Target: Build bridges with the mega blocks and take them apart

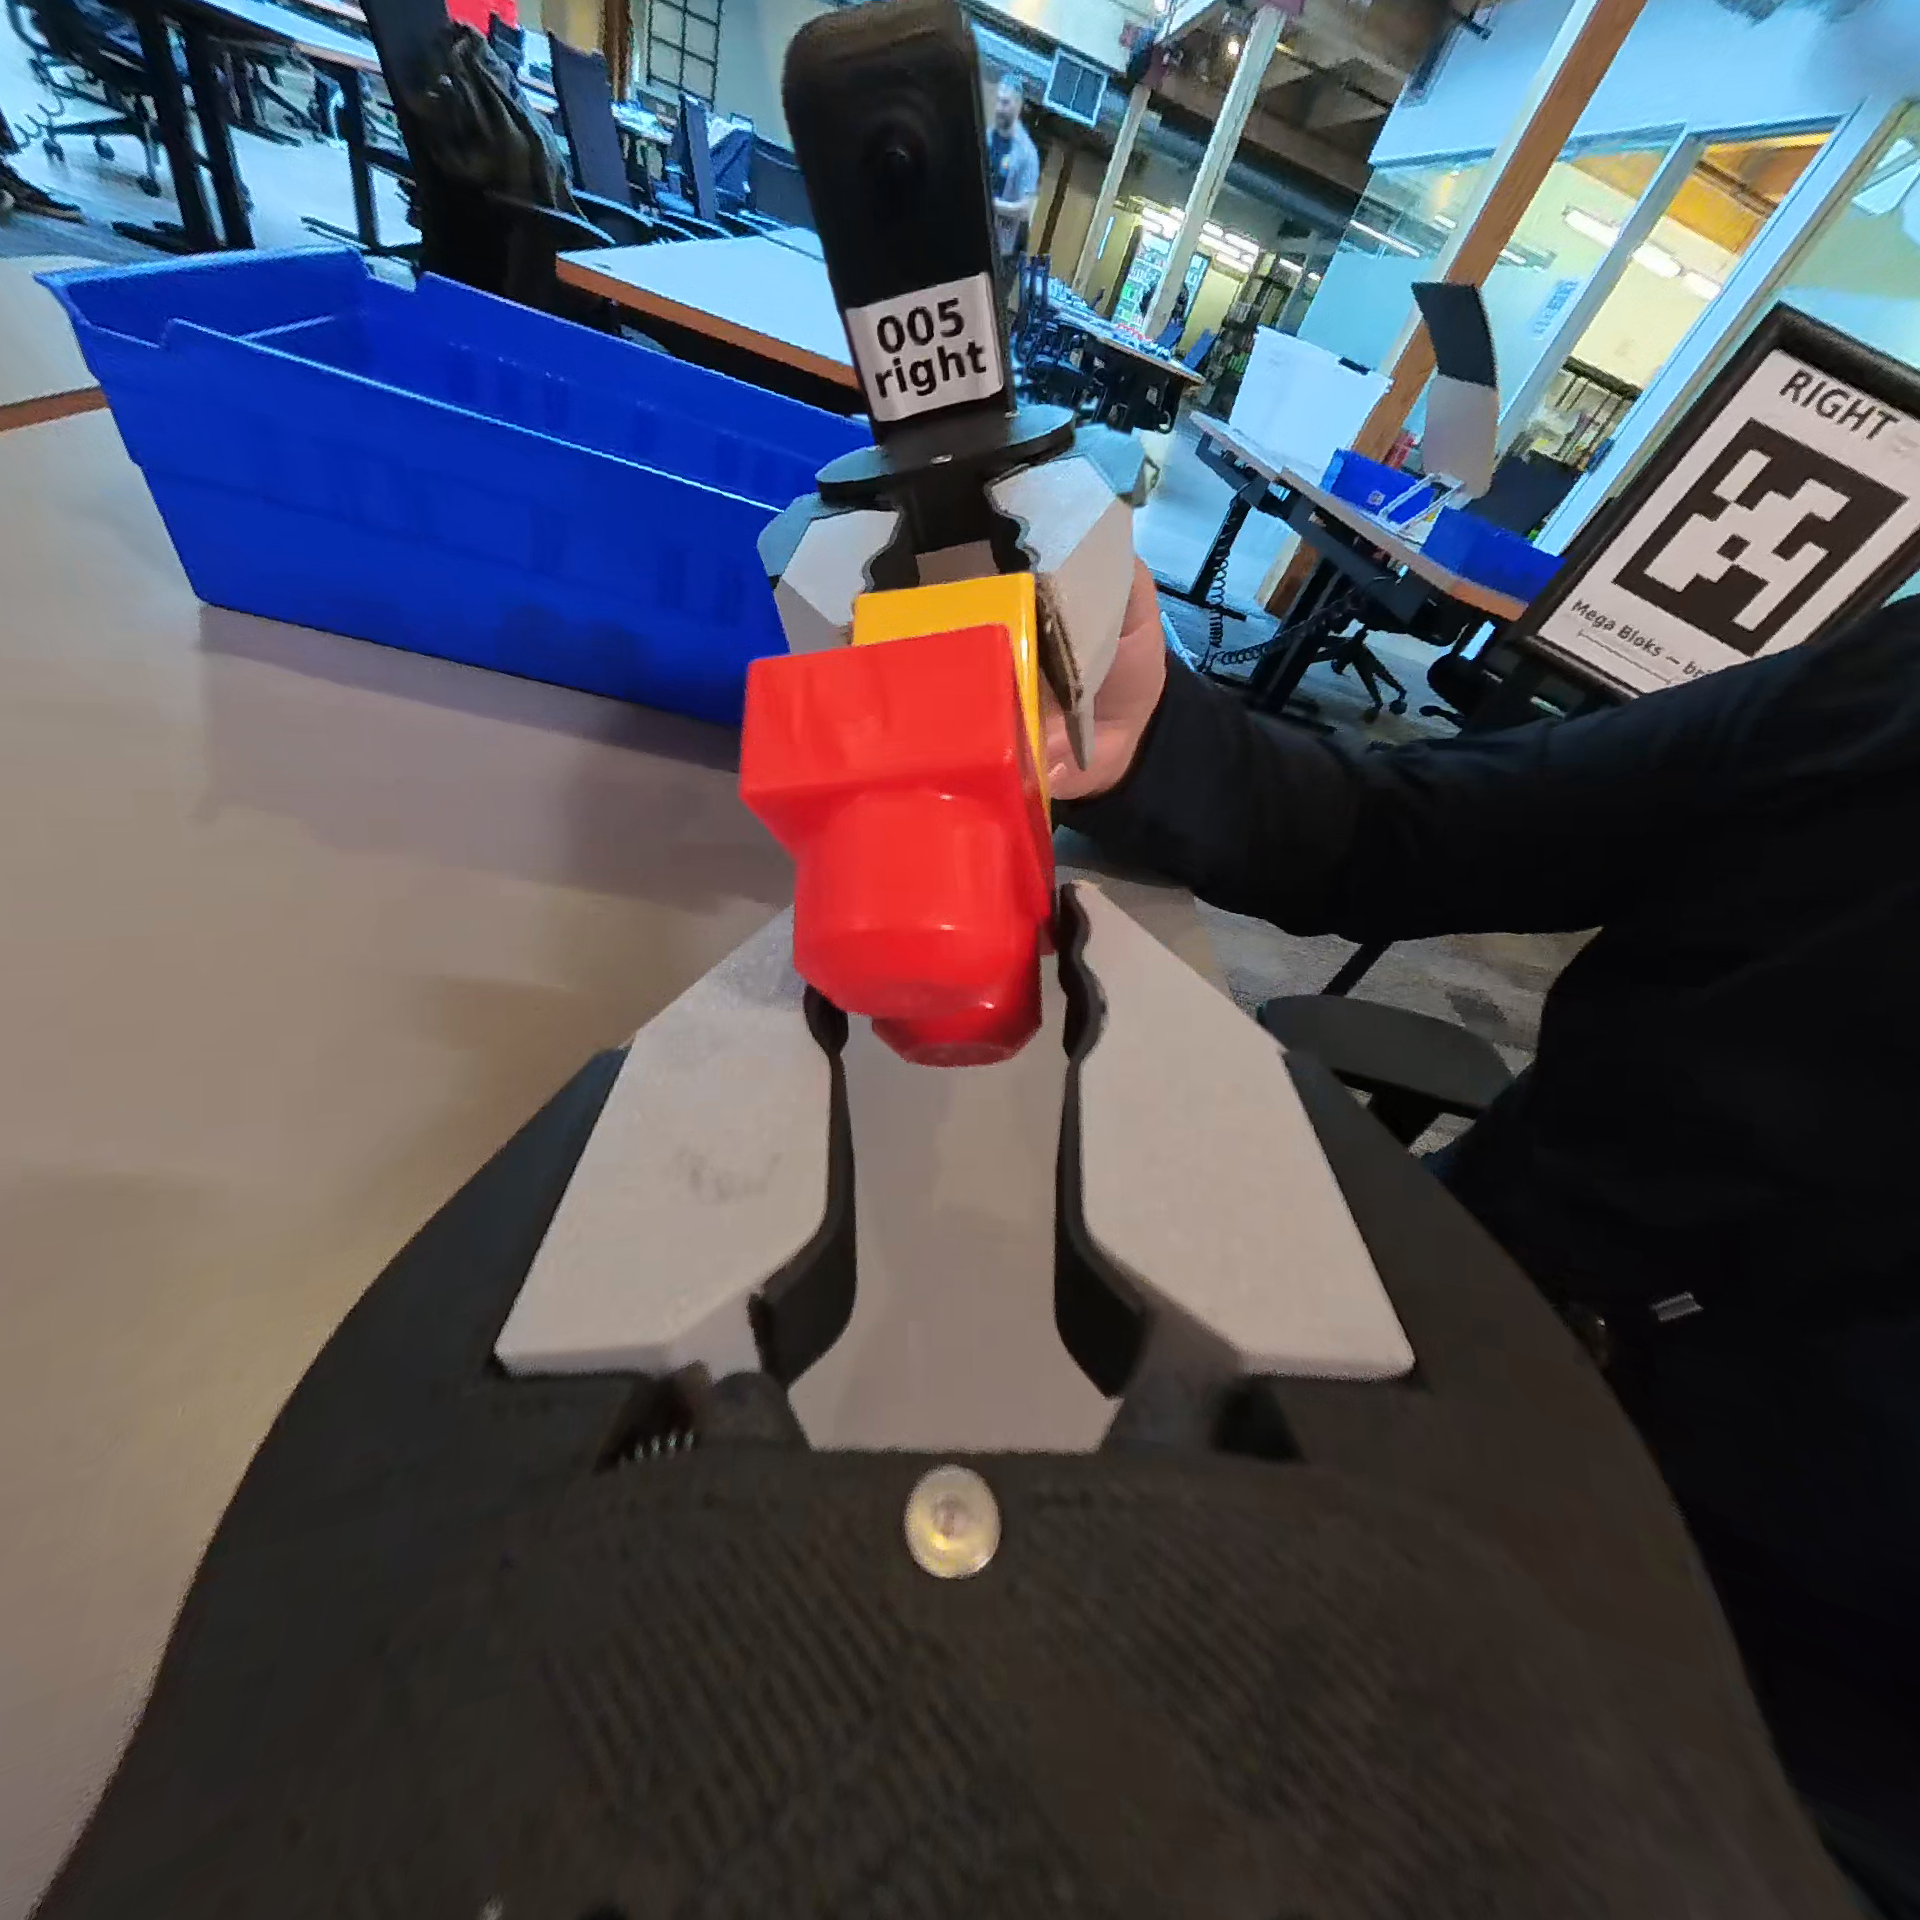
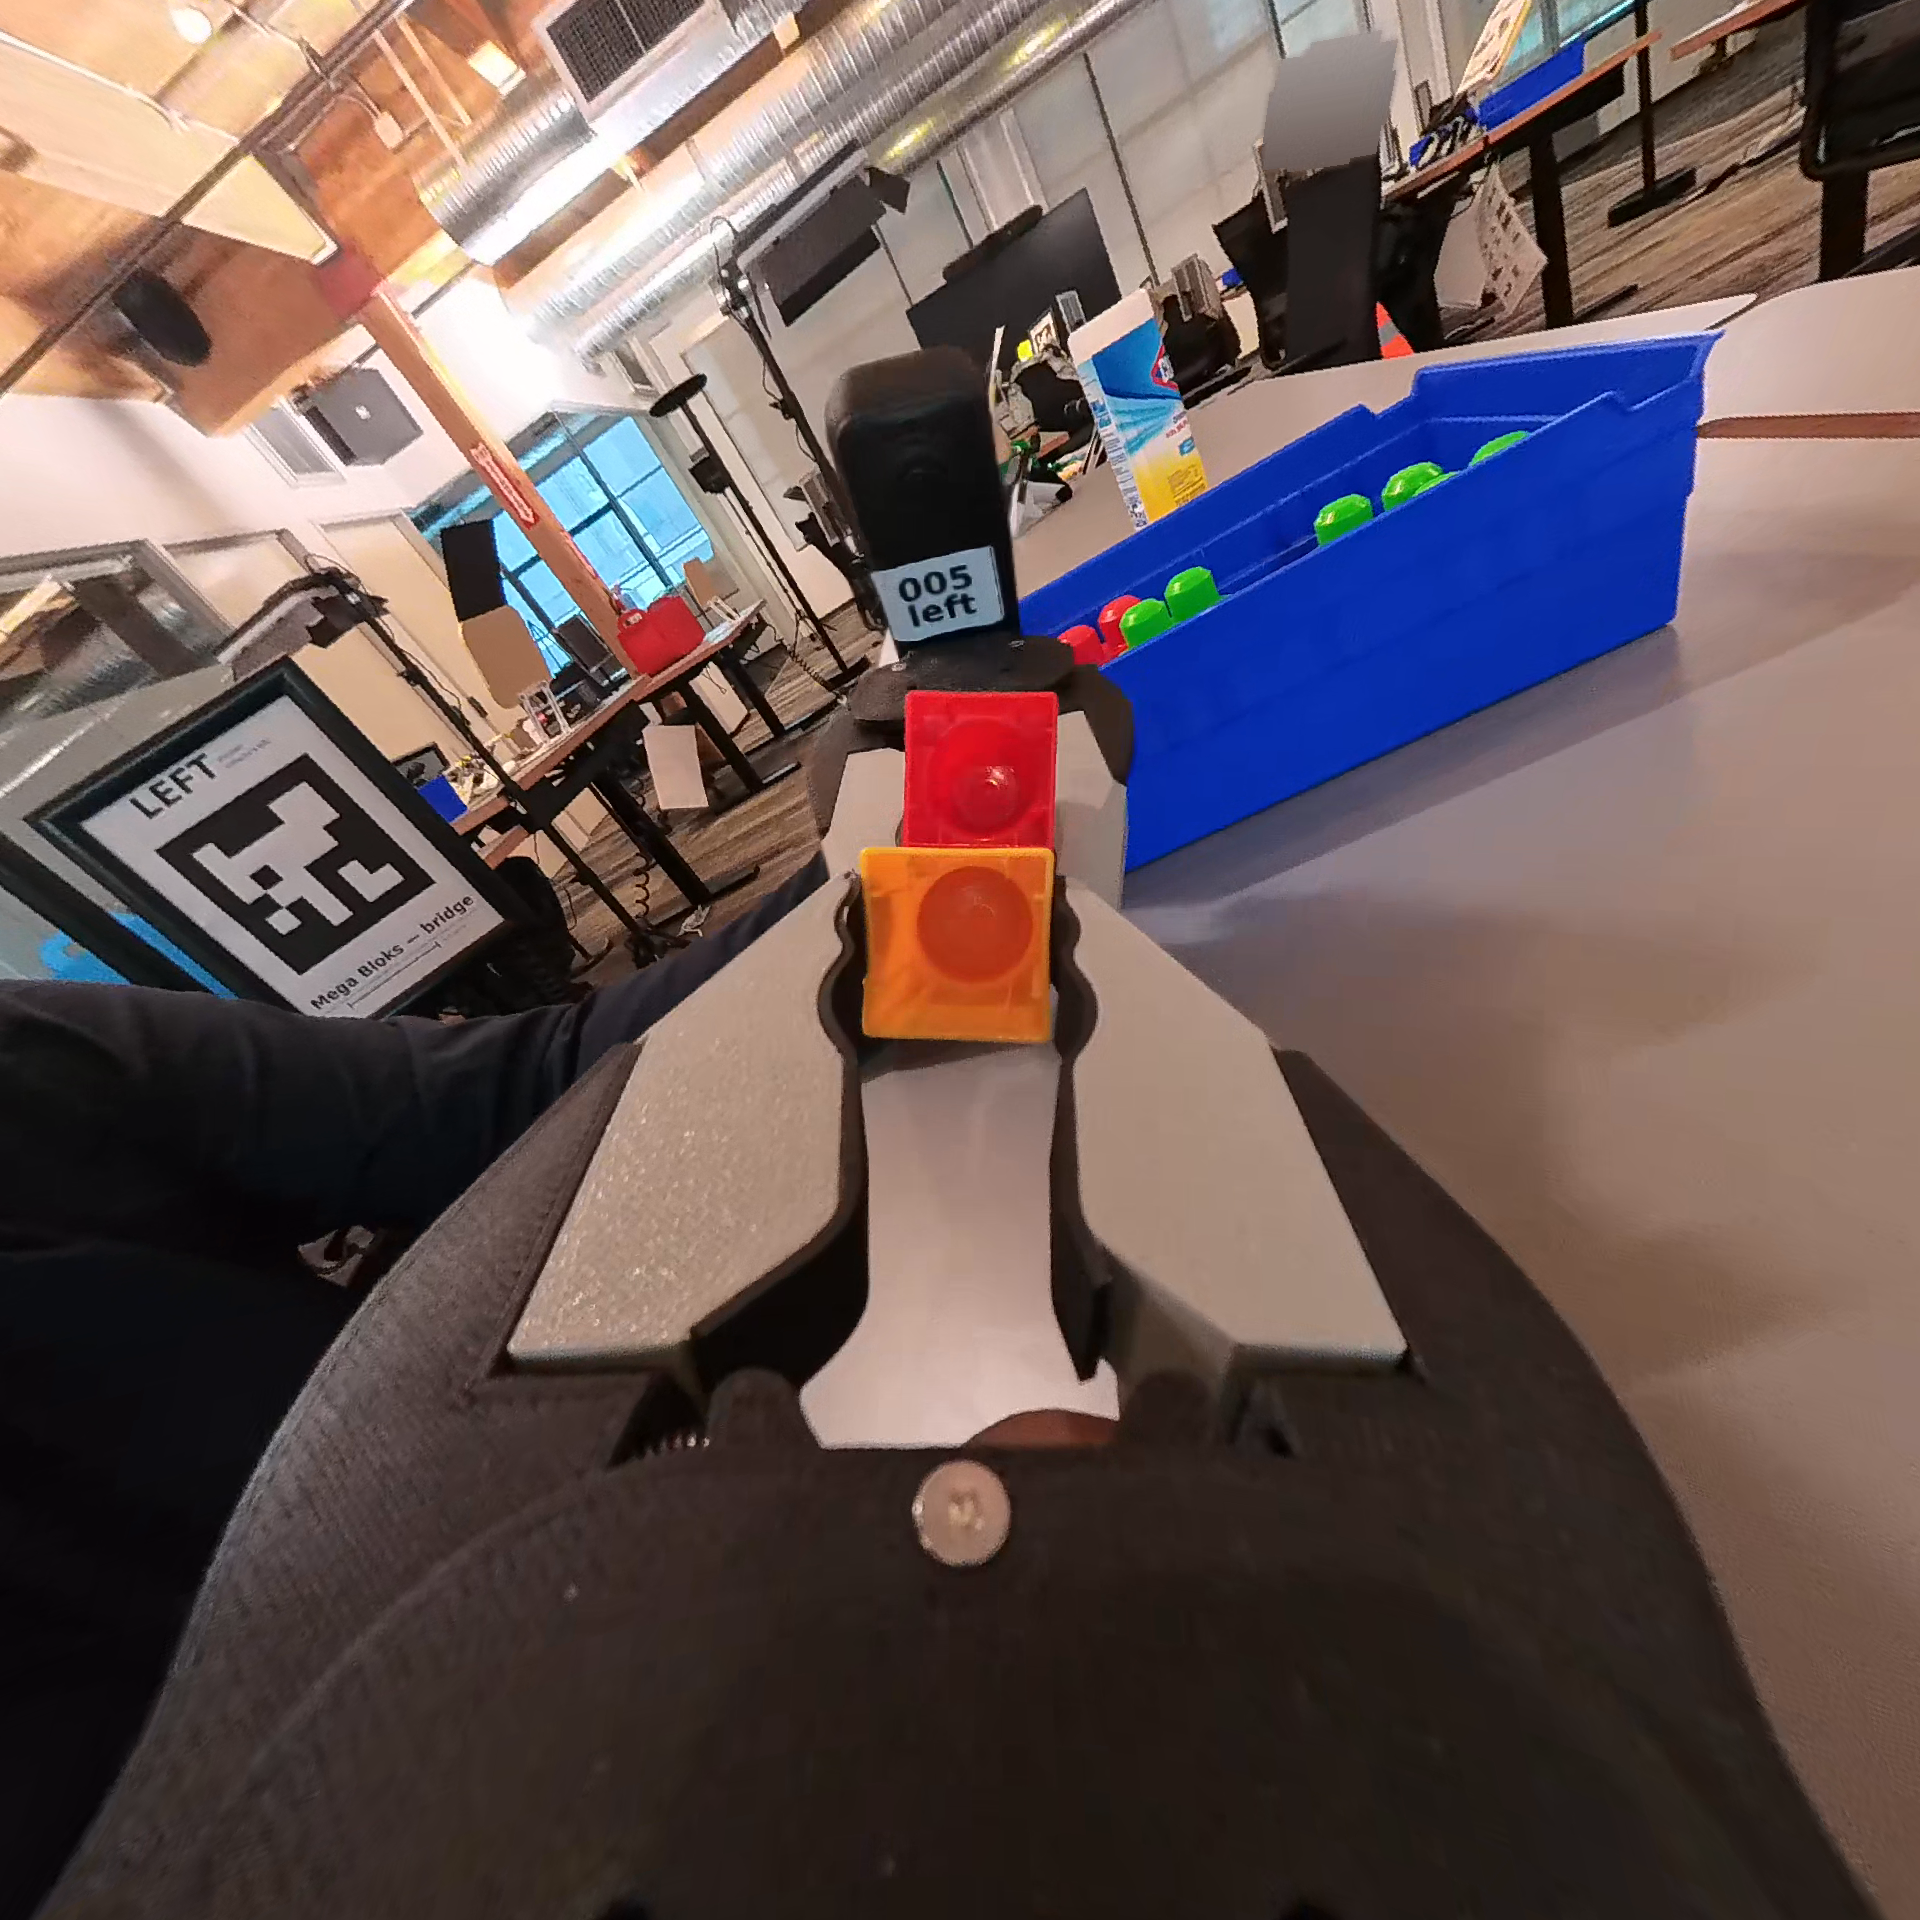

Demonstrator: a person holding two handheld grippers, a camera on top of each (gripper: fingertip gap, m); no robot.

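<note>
The small red plastic block (image 1: 894,831) and the small yellow plastic block (image 1: 945,613) sit at the centre of both views, raised in the air above the grey table (image 1: 312,935) and touching each other side by side. Each block is in its own gripper. The left gripper (image 1: 940,977) is clamped on the red block; its grey fingers (image 1: 1143,1039) press on the two sides and the round stud points back to the camera. The right gripper (image 2: 956,956) is clamped on the yellow block in the same way, and in its view the hollow undersides of both blocks face the lens.

The two tools point at each other, nose to nose — probably so that one block is kept steady while the other is pushed on or pulled off. Which of the two steps it is, I cannot tell.

The long blue plastic bin (image 2: 1455,623) stands on the table at the upper right of the right wrist view, with green and red blocks (image 2: 1164,613) inside — it is likely the store for the pieces. A framed marker sign (image 2: 281,862) stands at the left.
</note>
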